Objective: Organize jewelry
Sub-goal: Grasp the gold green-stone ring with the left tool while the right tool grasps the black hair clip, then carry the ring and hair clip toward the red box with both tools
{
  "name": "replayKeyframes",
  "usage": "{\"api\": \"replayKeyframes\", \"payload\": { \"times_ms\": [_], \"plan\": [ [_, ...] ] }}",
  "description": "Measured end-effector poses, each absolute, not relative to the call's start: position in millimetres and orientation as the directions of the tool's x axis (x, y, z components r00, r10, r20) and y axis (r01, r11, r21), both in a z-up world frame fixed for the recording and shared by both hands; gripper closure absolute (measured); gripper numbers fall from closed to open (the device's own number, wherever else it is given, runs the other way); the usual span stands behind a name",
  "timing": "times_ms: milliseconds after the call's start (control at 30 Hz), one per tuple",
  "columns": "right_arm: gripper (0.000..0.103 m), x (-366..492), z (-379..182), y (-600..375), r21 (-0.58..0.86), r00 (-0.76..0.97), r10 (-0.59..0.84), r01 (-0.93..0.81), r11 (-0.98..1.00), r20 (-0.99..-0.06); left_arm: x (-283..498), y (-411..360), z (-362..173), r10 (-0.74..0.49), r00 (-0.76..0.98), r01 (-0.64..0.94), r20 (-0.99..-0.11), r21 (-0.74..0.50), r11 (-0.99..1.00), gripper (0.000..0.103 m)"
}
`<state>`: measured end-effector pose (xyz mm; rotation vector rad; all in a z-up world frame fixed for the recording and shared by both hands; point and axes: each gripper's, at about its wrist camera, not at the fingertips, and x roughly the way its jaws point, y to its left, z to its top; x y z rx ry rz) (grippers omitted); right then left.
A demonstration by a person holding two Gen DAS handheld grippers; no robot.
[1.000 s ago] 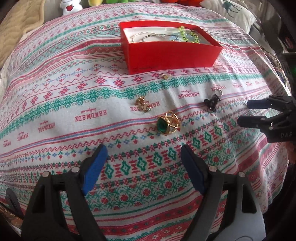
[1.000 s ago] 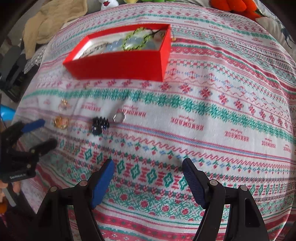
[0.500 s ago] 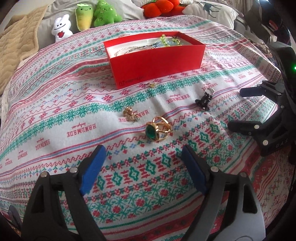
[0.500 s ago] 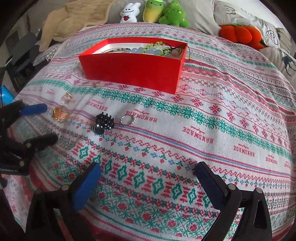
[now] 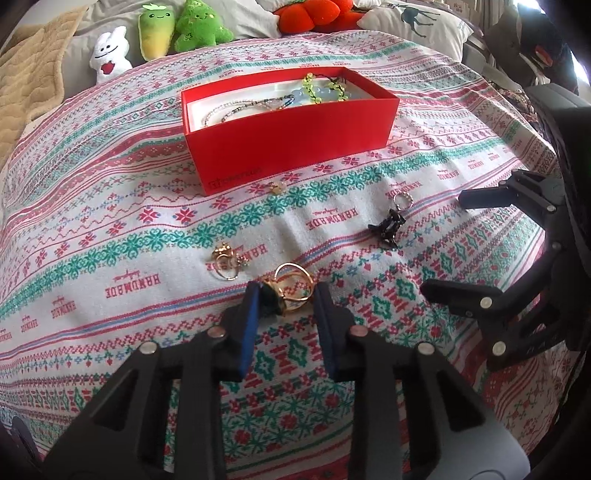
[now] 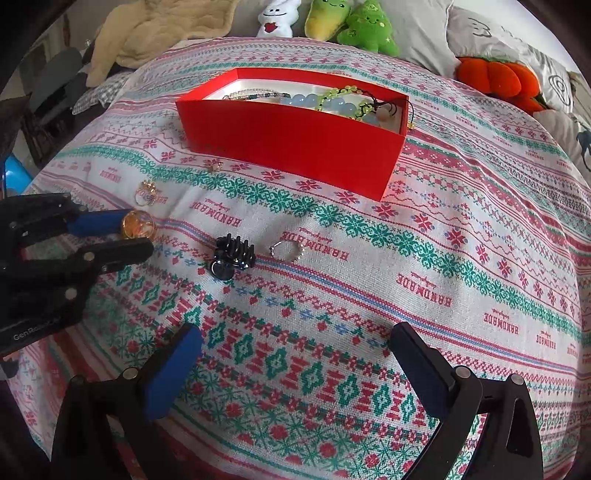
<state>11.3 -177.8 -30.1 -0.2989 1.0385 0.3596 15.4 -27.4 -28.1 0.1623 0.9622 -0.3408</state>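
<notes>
My left gripper [image 5: 286, 295] is shut on a gold ring with a green stone [image 5: 290, 290], low on the patterned cloth; the ring also shows in the right wrist view [image 6: 137, 223]. A smaller gold ring [image 5: 226, 260] lies just left of it. A black hair clip [image 5: 388, 226] and a silver bead ring [image 5: 401, 200] lie to the right. A small gold charm [image 5: 275, 187] sits before the open red box [image 5: 291, 147] holding bead bracelets [image 5: 321, 90]. My right gripper [image 6: 295, 354] is open and empty, hovering short of the clip [image 6: 232, 256].
Plush toys [image 5: 181, 31] and pillows [image 5: 410, 22] line the far edge. A beige blanket [image 5: 26, 92] lies at the left. The cloth falls away at the right side past the right gripper [image 5: 495, 251].
My left gripper moved forward and closed its fingers on the green-stone ring. The right gripper drew back slightly and stayed open.
</notes>
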Motion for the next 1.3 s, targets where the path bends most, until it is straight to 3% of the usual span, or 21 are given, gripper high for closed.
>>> {"api": "replayKeyframes", "payload": {
  "times_ms": [200, 267, 400, 667, 900, 1300],
  "plan": [
    [0.001, 13, -26, -172, -0.059, 0.455, 0.169, -0.445, 0.893, -0.874, 17, -22, -20, -0.198, 0.521, 0.321, -0.83, -0.024, 0.947, 0.072],
    [0.007, 13, -26, -168, -0.052, 0.45, 0.18, -0.456, 0.889, -0.875, 17, -19, -18, -0.191, 0.524, 0.308, -0.83, -0.024, 0.951, 0.072],
    [0.029, 16, -23, -157, -0.039, 0.441, 0.199, -0.475, 0.879, -0.875, 16, -17, -15, -0.188, 0.529, 0.294, -0.827, -0.029, 0.955, 0.072],
    [0.045, 32, -22, -137, -0.031, 0.435, 0.211, -0.487, 0.873, -0.875, 17, -17, -15, -0.182, 0.525, 0.293, -0.831, -0.024, 0.956, 0.072],
    [0.08, 41, -21, -122, 0.004, 0.397, 0.243, -0.516, 0.857, -0.885, 18, -11, -16, -0.17, 0.514, 0.268, -0.841, -0.03, 0.963, 0.072],
    [0.08, 35, -9, -130, 0.02, 0.396, 0.267, -0.527, 0.849, -0.879, 21, 1, -11, -0.174, 0.508, 0.221, -0.844, -0.068, 0.973, 0.072]
  ]
}}
